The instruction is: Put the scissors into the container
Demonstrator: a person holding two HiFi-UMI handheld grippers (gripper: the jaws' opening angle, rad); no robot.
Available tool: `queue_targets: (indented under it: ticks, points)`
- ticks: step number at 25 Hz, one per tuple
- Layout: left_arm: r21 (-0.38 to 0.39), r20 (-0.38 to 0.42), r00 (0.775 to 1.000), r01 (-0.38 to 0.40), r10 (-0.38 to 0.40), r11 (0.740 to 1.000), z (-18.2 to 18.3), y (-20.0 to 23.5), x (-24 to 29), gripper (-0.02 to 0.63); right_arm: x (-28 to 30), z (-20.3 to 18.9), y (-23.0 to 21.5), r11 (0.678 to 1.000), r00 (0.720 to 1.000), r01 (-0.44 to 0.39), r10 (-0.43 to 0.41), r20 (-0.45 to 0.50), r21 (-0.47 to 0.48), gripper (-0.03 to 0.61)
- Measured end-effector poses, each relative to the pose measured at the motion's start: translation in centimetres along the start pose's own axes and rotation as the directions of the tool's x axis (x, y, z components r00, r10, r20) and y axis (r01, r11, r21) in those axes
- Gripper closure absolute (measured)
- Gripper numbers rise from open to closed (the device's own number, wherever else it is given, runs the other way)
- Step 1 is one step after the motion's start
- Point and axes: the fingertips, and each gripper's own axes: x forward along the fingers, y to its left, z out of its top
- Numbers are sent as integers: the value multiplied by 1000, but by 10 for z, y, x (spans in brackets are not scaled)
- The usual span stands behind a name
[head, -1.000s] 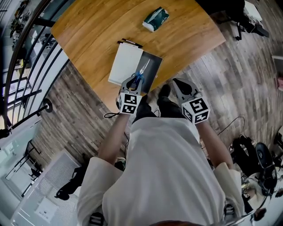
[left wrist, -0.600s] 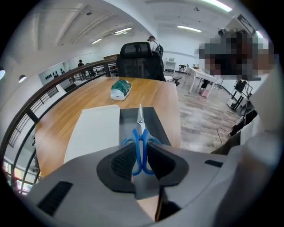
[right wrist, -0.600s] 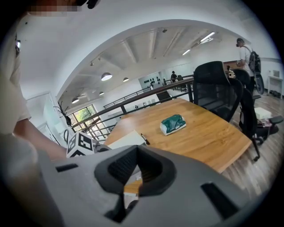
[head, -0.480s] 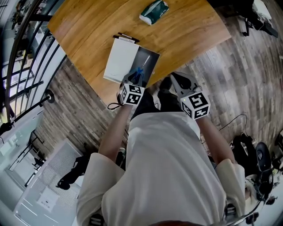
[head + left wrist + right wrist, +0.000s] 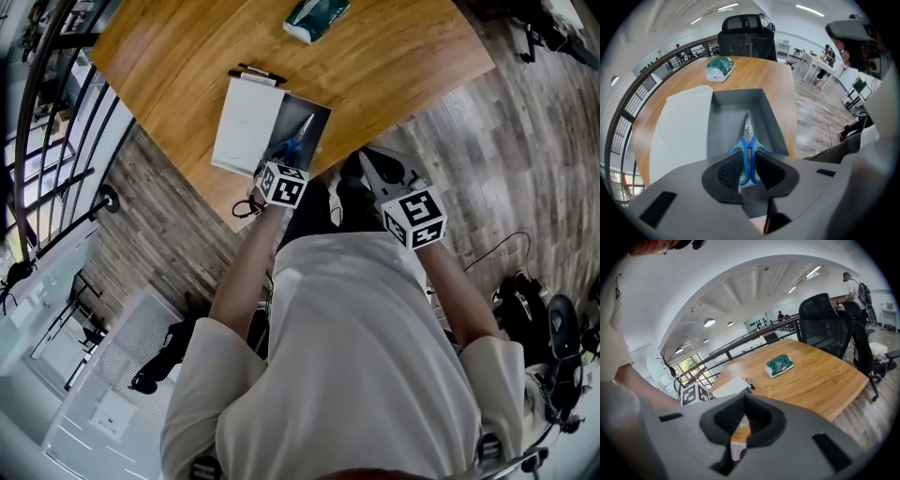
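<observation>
Squarely between left fingers (image 5: pixel 727 172): scissors (image 5: pixel 748 139).

My head view looks steeply down from well above my own shoulders, onto the near corner of the wooden table (image 5: pixel 394 66). My left gripper view sits low and close over that corner. It faces along the grey container (image 5: pixel 726 117) toward the far edge and a black chair (image 5: pixel 745 30). My right gripper view sits off the near edge and looks almost level across the top. All three views share the green packet (image 5: pixel 307 14) near the far edge. The head and left gripper views also share the container and the scissors (image 5: pixel 749 144).
</observation>
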Motion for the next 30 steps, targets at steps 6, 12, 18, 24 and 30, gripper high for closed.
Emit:
queue_targets:
  ticks: [6, 12, 18, 24, 30]
  points:
    - [0, -62, 998, 0, 0, 1000, -7, 1, 11, 532, -3, -7, -8, 1000, 1000, 4, -4, 4, 23, 577]
    - [-9, -76, 997, -22, 21, 1000, -12, 2, 17, 532, -6, -16, -10, 1000, 1000, -1, 1, -1, 26, 577]
    - [-41, -44, 999, -25, 23, 999, -12, 3, 12, 531, -8, -20, -4, 1000, 1000, -2, 2, 1, 10, 577]
    - [-54, 50, 998, -41, 44, 998, -9, 4, -18, 551, -11, -17, 16, 999, 1000, 7, -7, 5, -33, 577]
    - [-92, 194, 978, -58, 75, 994, -8, 11, -70, 571, -16, -11, 52, 994, 1000, 19, -17, 14, -108, 577]
